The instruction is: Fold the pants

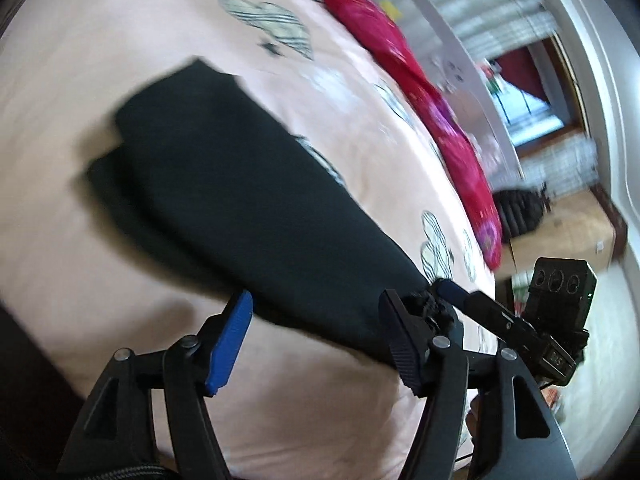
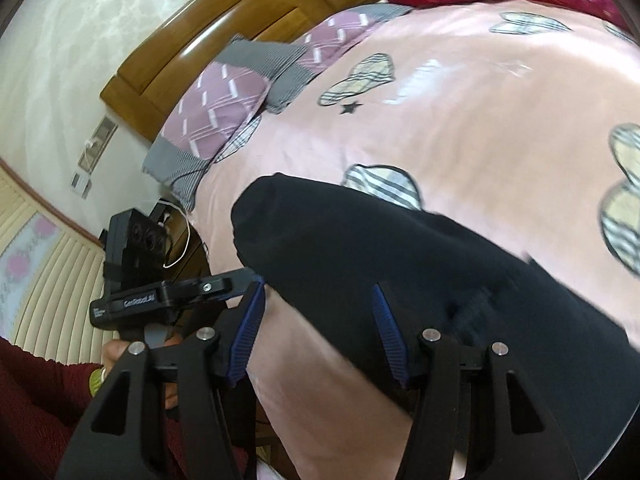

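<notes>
1. While the left wrist view tilts over the bed, the left gripper [image 1: 316, 336] stands wide apart, clasping nothing; its blue-padded fingers [image 1: 232, 340] sit at about 7 and 5 o'clock, with the near end of the black pants [image 1: 224, 184] passing between them. Whether the 5 o'clock finger touches the cloth cannot be told.
2. The pants run from 10 o'clock down to 5 o'clock across the pink sheet [image 1: 100, 60]. The right gripper [image 1: 452, 292] shows at 4 o'clock, its blue tip at the pants' corner.
3. Bare sheet lies open toward 9 and 12 o'clock; a red blanket [image 1: 404, 72] lines the bed edge from 1 to 3 o'clock.
4. In the right wrist view, the right gripper [image 2: 320, 328] is spread wide and grips nothing; the pants [image 2: 400, 264] overlap its 5 o'clock finger [image 2: 390, 336] and stretch to 4 o'clock.
5. The left gripper [image 2: 168, 296] sits at 8 o'clock, by the bed edge.
6. A pillow [image 2: 224, 112] and a wooden headboard [image 2: 256, 12] close off 10 to 12 o'clock; open sheet [image 2: 500, 120] fills 1 to 3 o'clock.
</notes>
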`<control>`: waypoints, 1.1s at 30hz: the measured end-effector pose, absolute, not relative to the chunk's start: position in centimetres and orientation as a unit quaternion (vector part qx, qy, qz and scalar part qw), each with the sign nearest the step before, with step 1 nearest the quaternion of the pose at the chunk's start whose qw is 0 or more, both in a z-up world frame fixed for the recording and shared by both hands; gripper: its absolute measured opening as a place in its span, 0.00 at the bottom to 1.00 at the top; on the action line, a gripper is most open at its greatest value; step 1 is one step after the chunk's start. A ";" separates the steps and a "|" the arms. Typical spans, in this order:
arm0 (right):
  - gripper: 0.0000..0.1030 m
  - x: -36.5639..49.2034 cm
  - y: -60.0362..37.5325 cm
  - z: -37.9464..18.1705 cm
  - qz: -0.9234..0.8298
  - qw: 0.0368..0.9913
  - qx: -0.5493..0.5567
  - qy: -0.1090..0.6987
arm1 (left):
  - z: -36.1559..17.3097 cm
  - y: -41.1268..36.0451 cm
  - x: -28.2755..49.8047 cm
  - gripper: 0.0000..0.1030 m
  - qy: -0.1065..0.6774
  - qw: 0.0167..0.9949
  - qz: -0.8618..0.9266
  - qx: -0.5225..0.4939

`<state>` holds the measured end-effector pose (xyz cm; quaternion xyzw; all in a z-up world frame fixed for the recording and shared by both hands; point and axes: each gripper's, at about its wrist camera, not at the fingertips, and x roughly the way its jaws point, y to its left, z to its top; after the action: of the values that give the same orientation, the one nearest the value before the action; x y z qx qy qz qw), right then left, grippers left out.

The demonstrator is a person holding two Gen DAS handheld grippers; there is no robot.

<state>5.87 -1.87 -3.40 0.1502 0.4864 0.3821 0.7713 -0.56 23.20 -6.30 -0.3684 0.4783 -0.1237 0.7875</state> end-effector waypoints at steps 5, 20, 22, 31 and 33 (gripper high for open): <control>0.56 8.9 2.4 -3.6 0.402 0.760 0.132 0.493 | -7.0 27.1 -1.3 0.65 0.484 0.778 -0.070 -0.393; 0.56 20.5 15.8 -7.6 0.439 0.703 -0.004 0.560 | -10.6 32.0 1.7 0.70 0.489 0.748 0.005 -0.449; 0.56 20.7 17.3 -8.3 0.455 0.687 -0.031 0.567 | -10.6 31.7 2.1 0.72 0.488 0.747 0.009 -0.450; 0.55 18.0 21.8 -10.0 0.531 0.607 -0.120 0.579 | -10.6 30.7 4.0 0.79 0.484 0.753 0.039 -0.444; 0.54 19.7 20.7 -10.2 0.531 0.602 -0.066 0.593 | -10.5 30.5 3.9 0.79 0.482 0.756 0.045 -0.440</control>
<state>19.75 20.72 -10.22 -0.0662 0.5934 0.5306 0.6017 3.86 30.52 -10.55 -0.4399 0.4822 0.0450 0.7563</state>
